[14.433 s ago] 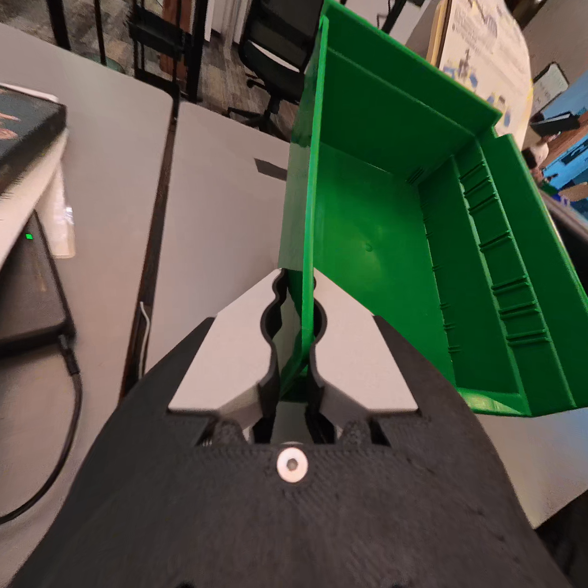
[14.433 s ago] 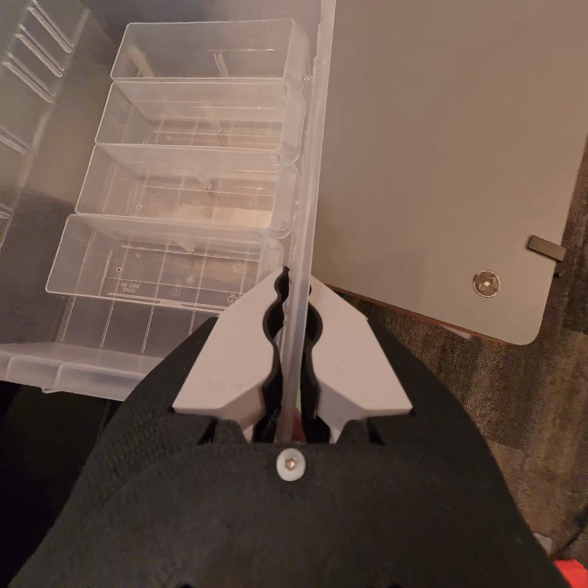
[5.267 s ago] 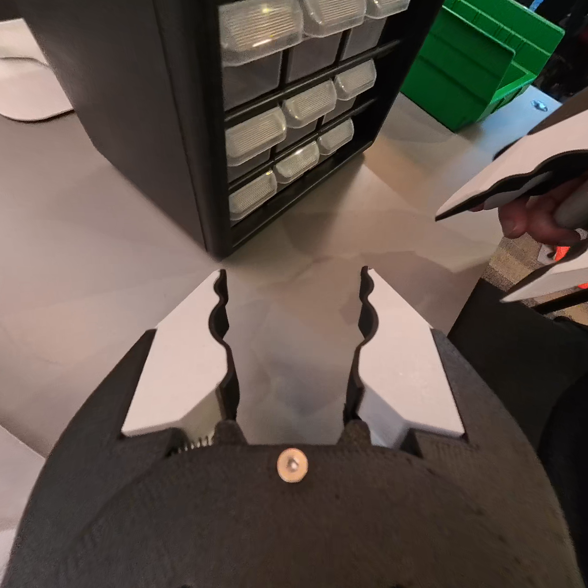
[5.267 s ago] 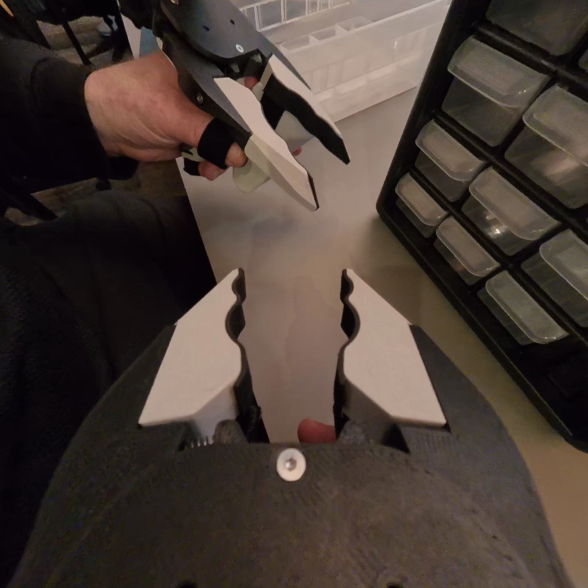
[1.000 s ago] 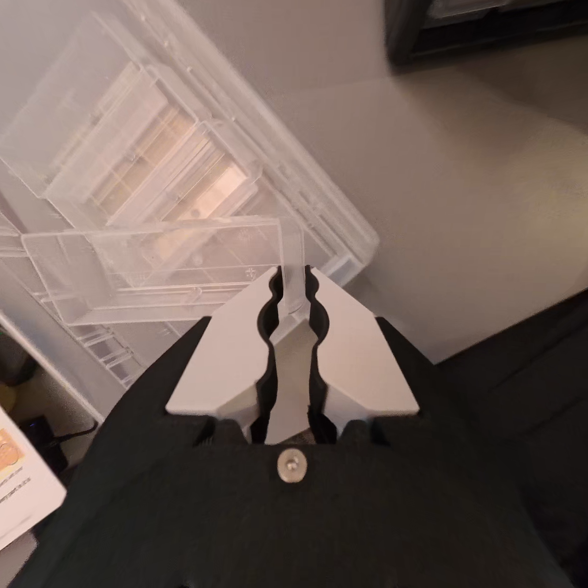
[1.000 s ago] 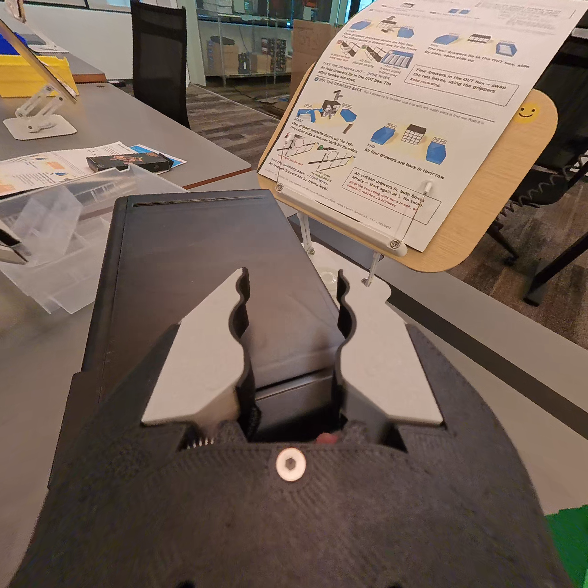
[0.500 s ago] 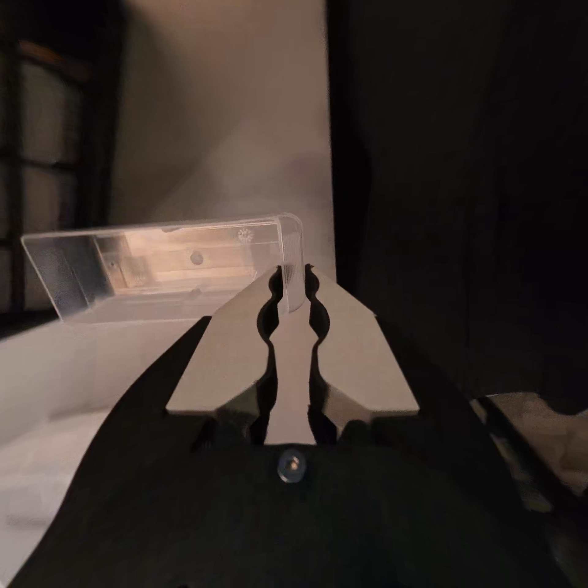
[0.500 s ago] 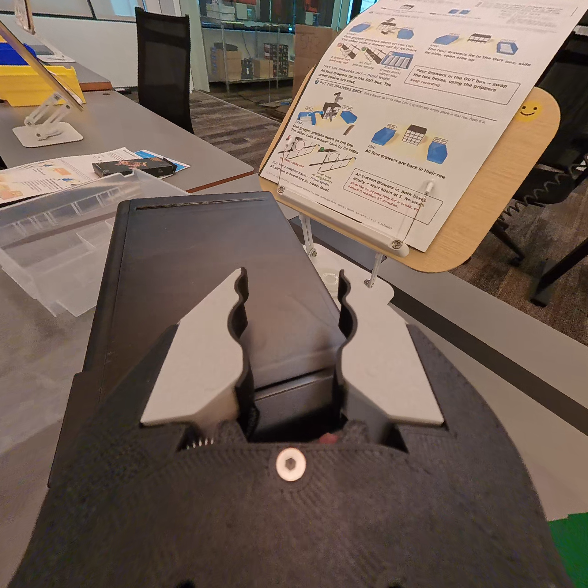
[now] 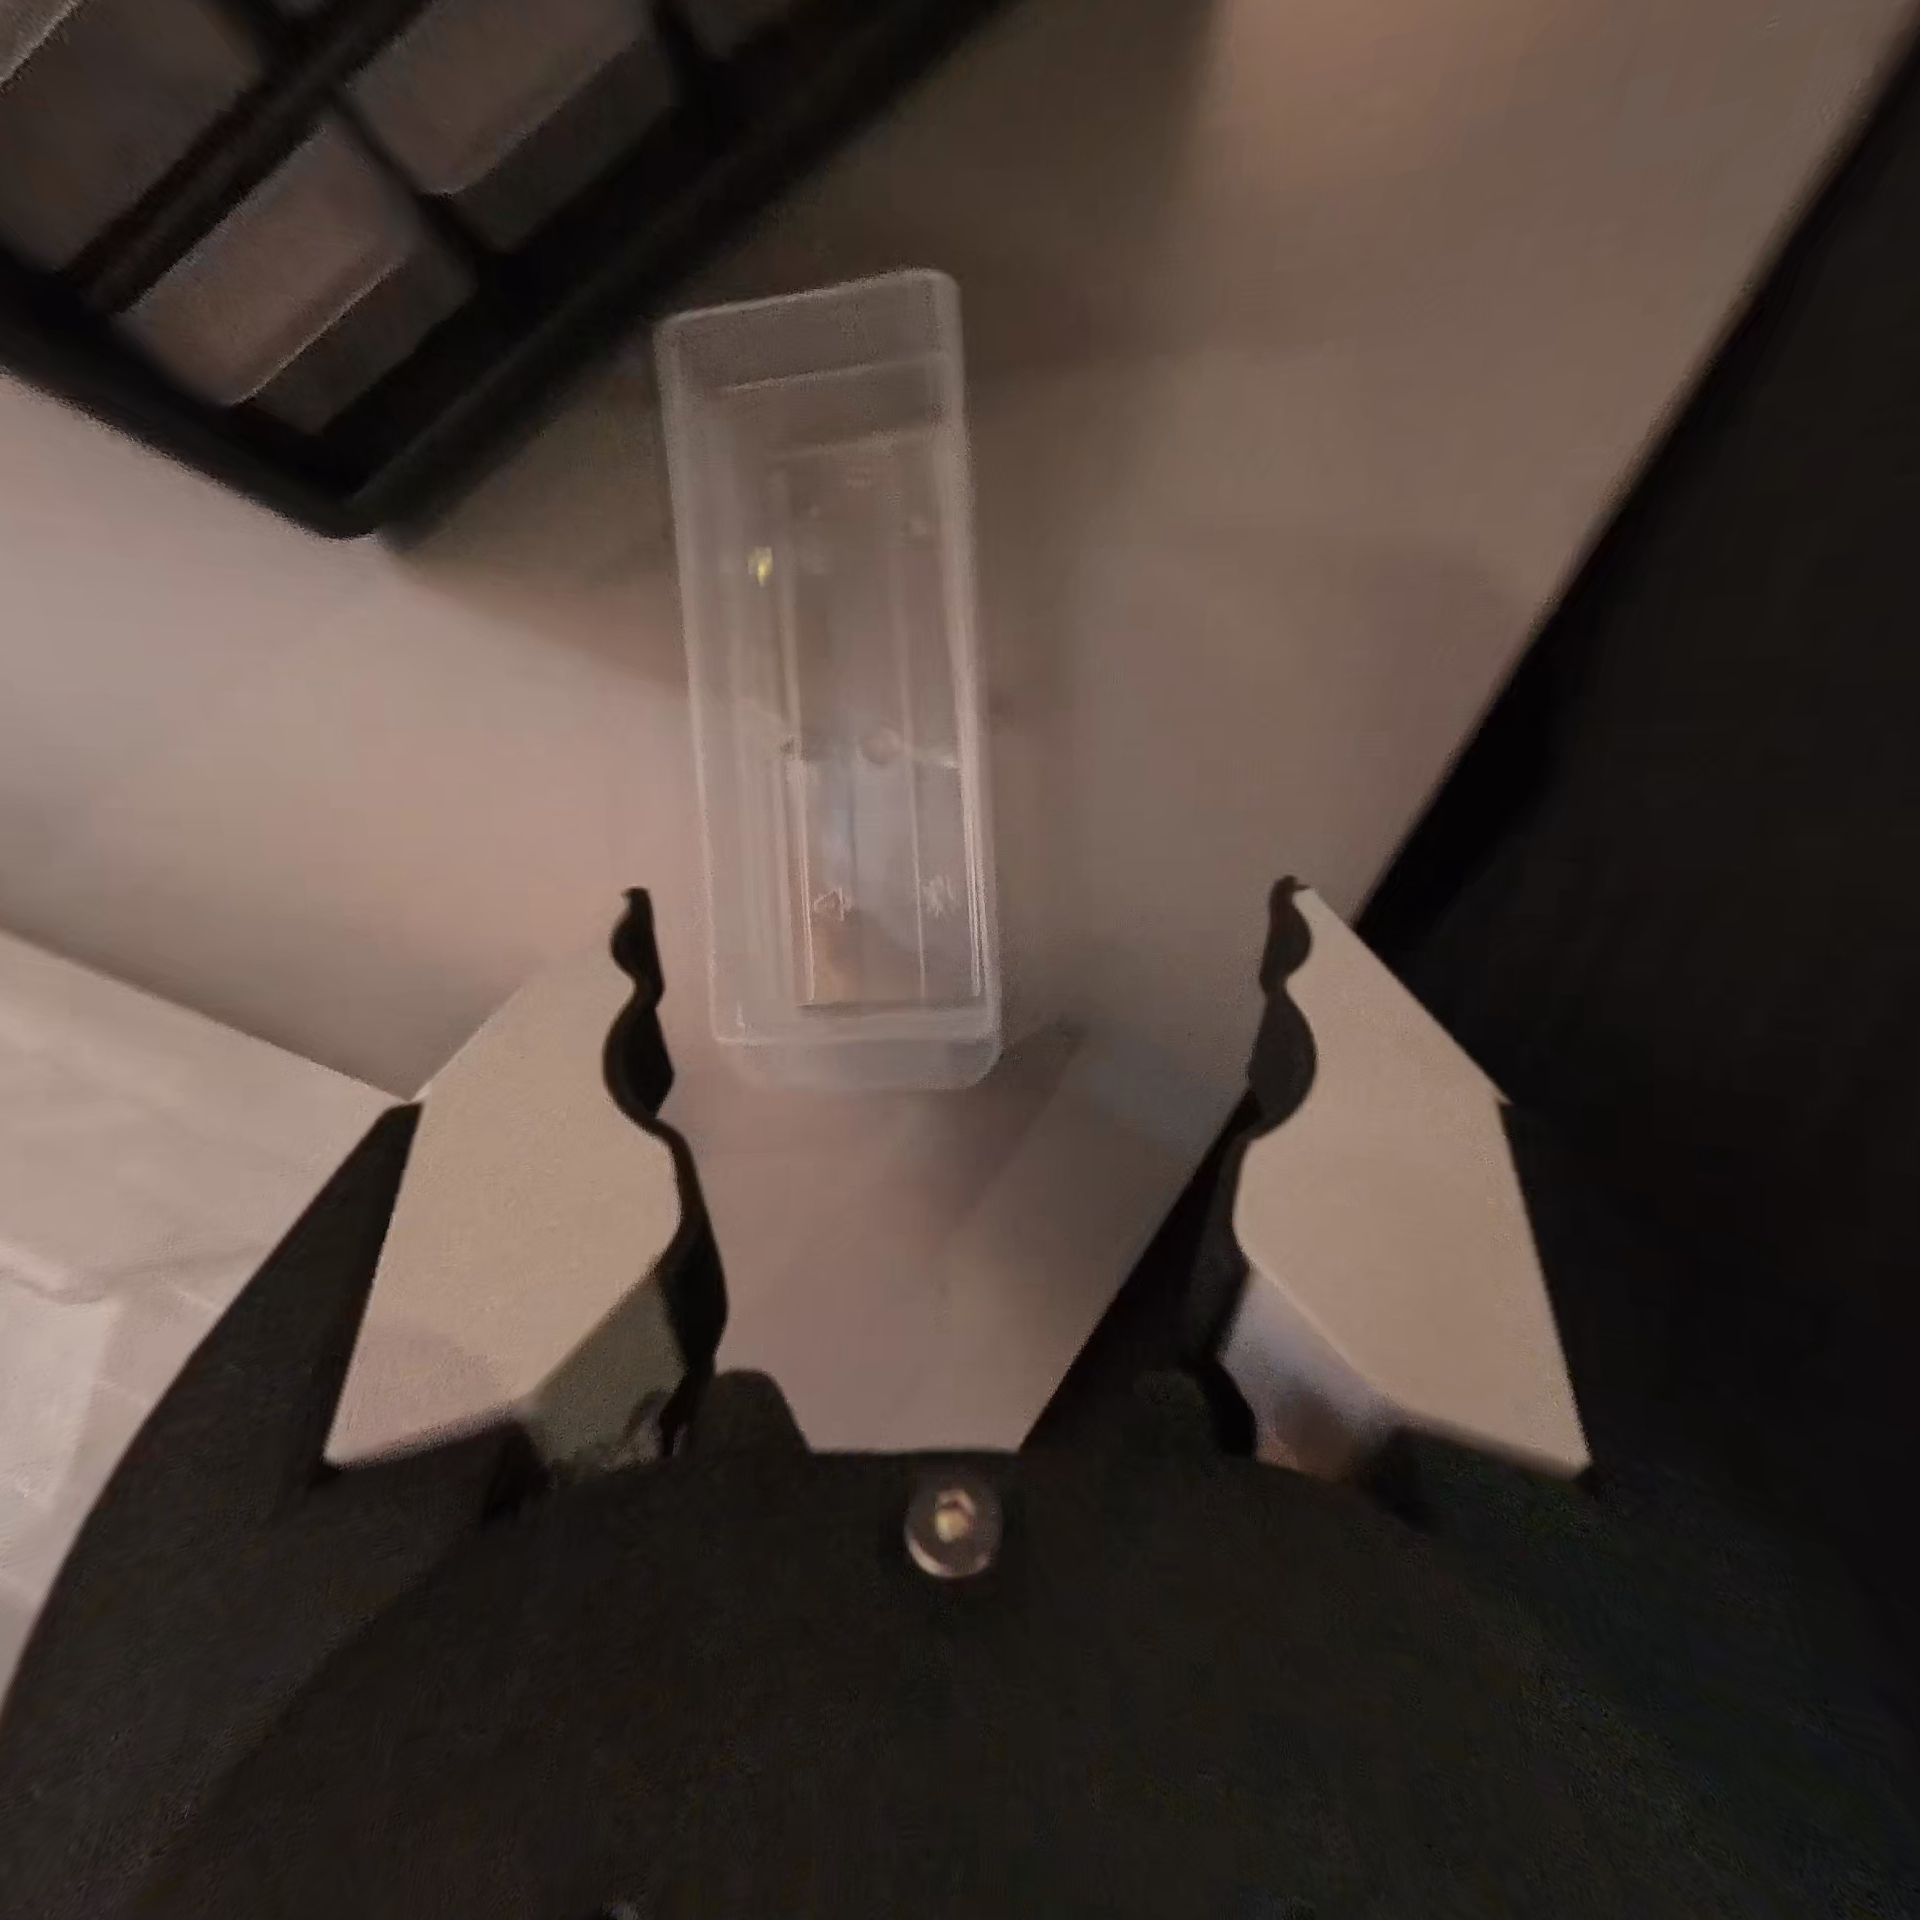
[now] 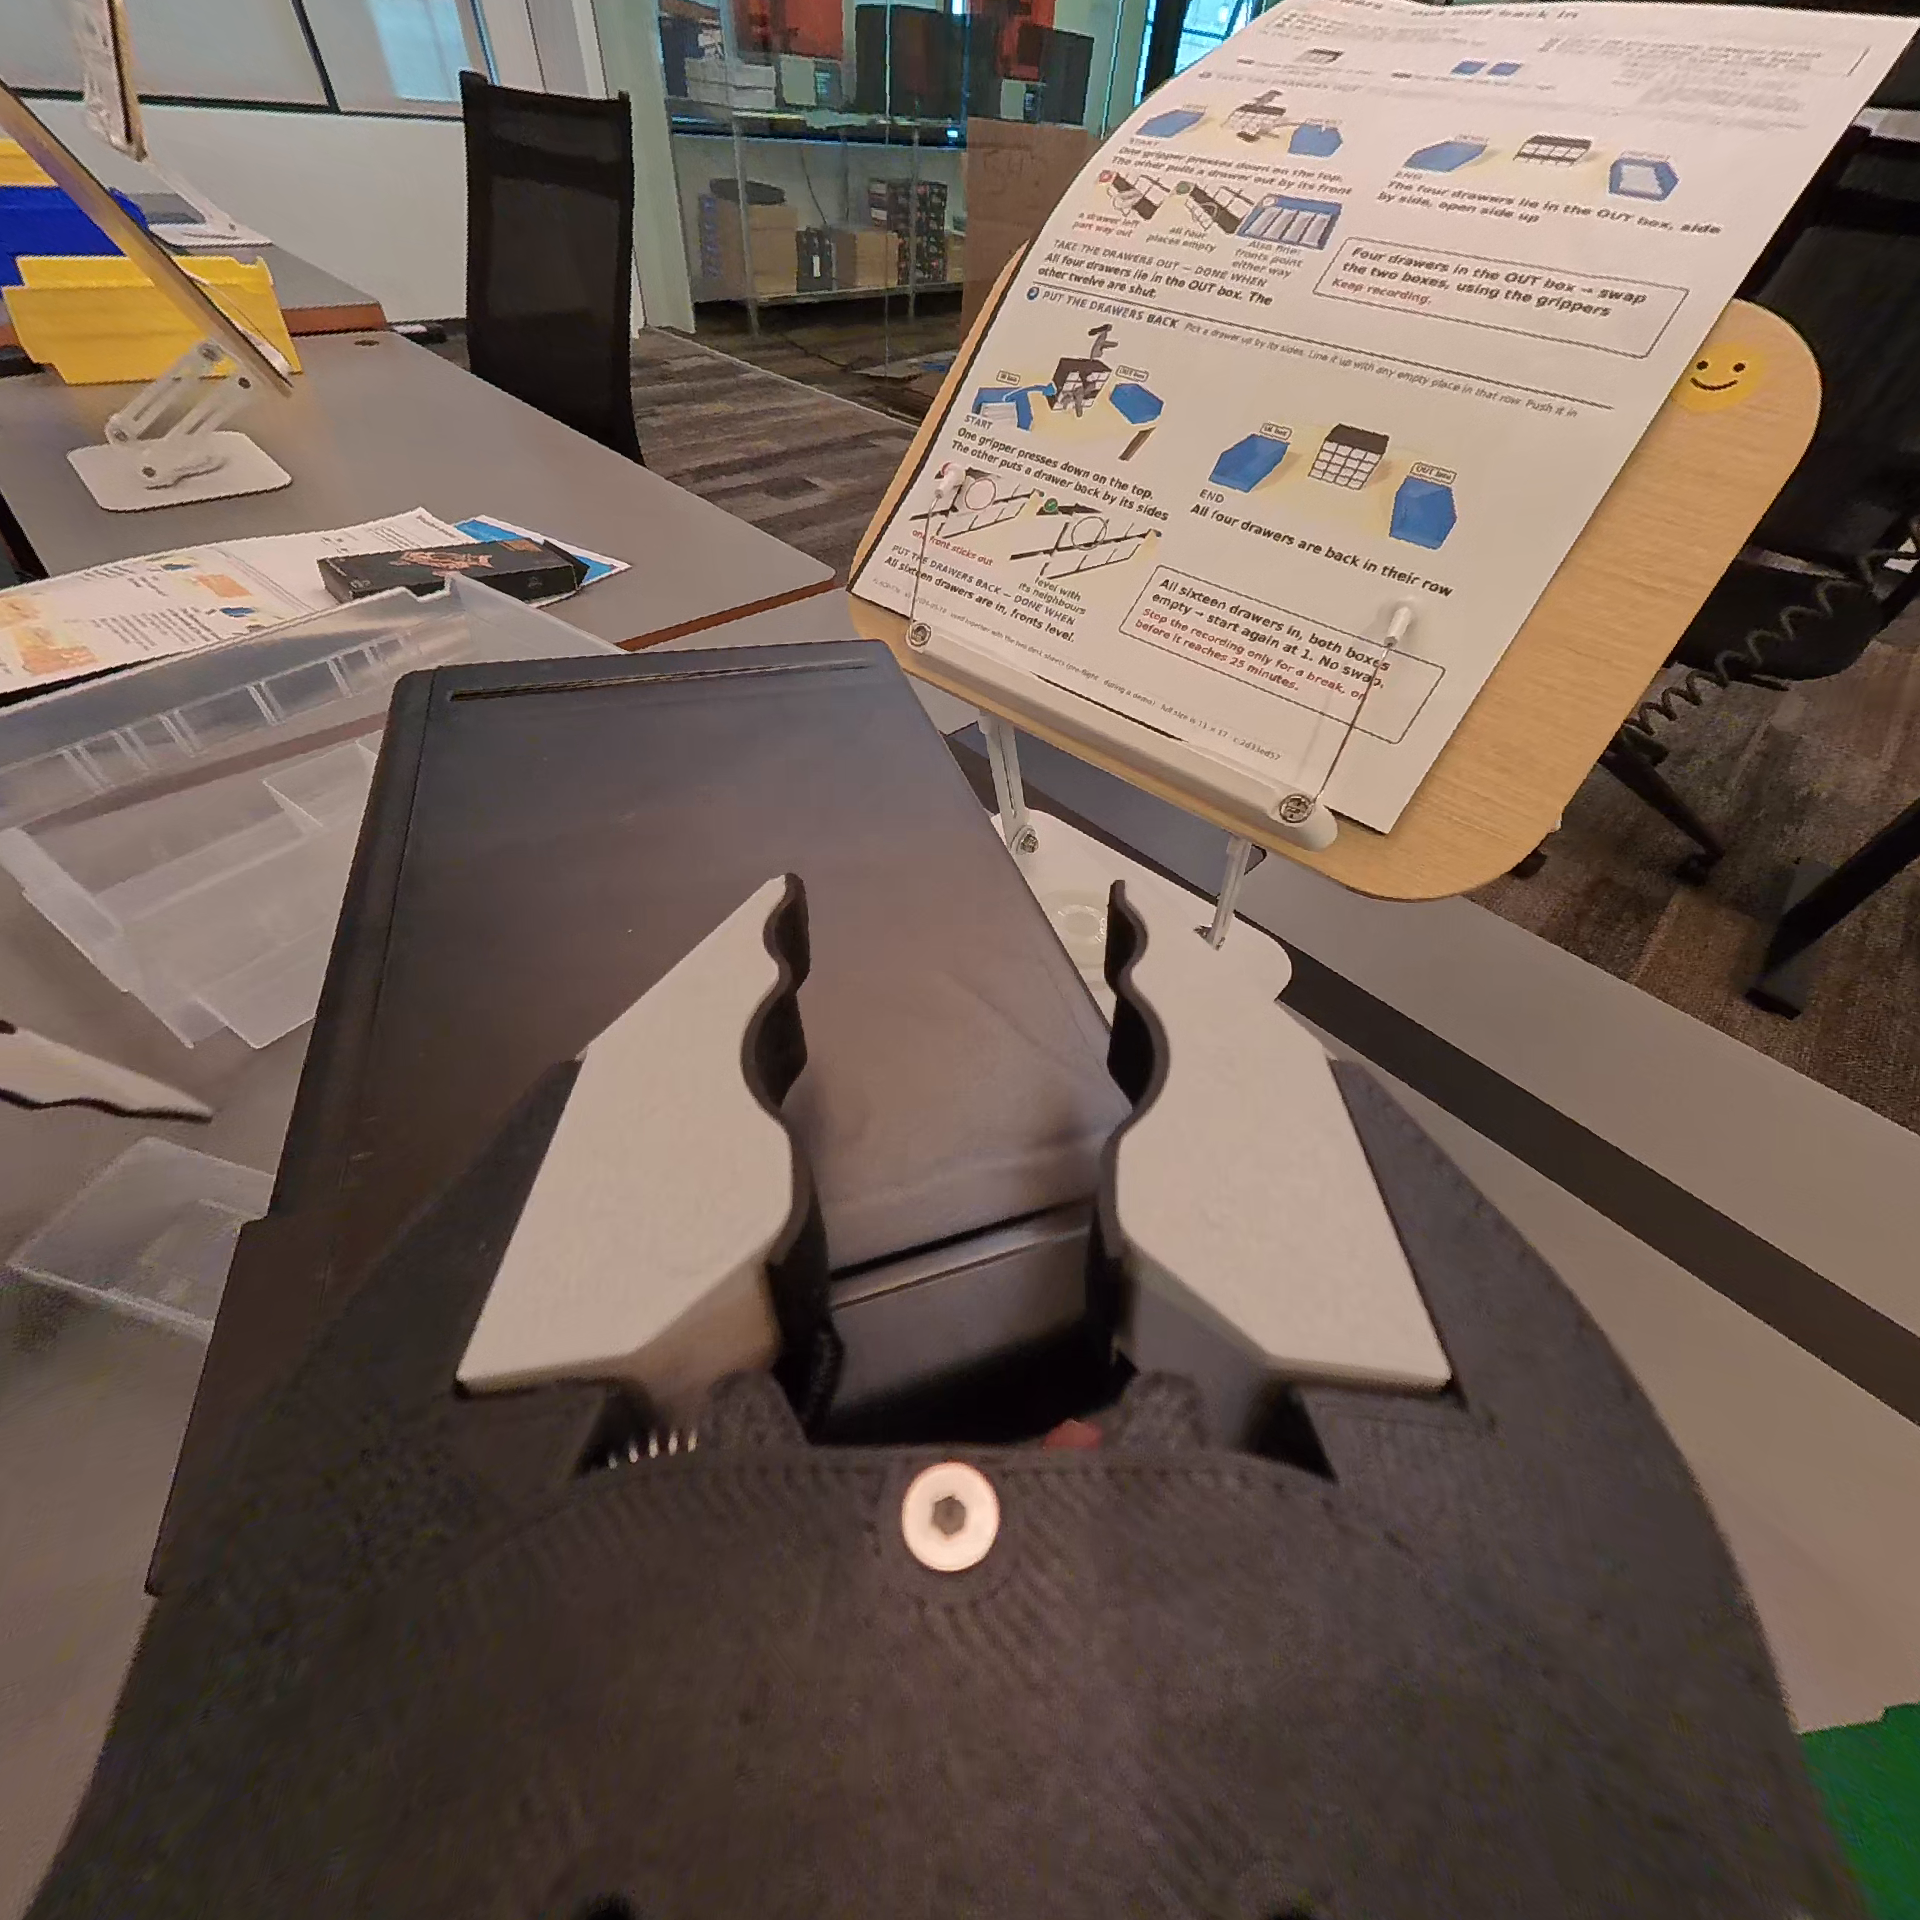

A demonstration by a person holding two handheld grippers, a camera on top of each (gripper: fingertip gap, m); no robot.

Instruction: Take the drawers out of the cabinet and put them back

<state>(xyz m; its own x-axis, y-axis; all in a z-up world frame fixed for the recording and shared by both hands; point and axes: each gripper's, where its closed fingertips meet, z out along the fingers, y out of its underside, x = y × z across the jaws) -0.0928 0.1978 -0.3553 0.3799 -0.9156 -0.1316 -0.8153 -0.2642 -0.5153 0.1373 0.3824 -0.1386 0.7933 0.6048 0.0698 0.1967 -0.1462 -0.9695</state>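
A clear plastic drawer (image 9: 831, 675) lies open side up on the grey table, just in front of the black cabinet (image 9: 260, 156), whose front with shut drawers is at the upper left. My left gripper (image 9: 961, 899) is open and empty, its fingertips on either side of the drawer's near end and not touching it. My right gripper (image 10: 954, 896) is open and empty over the flat top of the cabinet (image 10: 675, 831). The drawer also shows faintly in the right wrist view (image 10: 135, 1226), with a left finger (image 10: 83, 1081) above it.
A clear box (image 10: 187, 810) holding more drawers sits left of the cabinet. An instruction sheet on a wooden stand (image 10: 1351, 468) rises behind it. A green bin corner (image 10: 1870, 1808) shows at lower right. The table edge (image 9: 1455, 810) runs close on the right.
My left gripper has opened and let go of the clear drawer, which now lies on the table in front of the cabinet. My right gripper stays open on the cabinet top.
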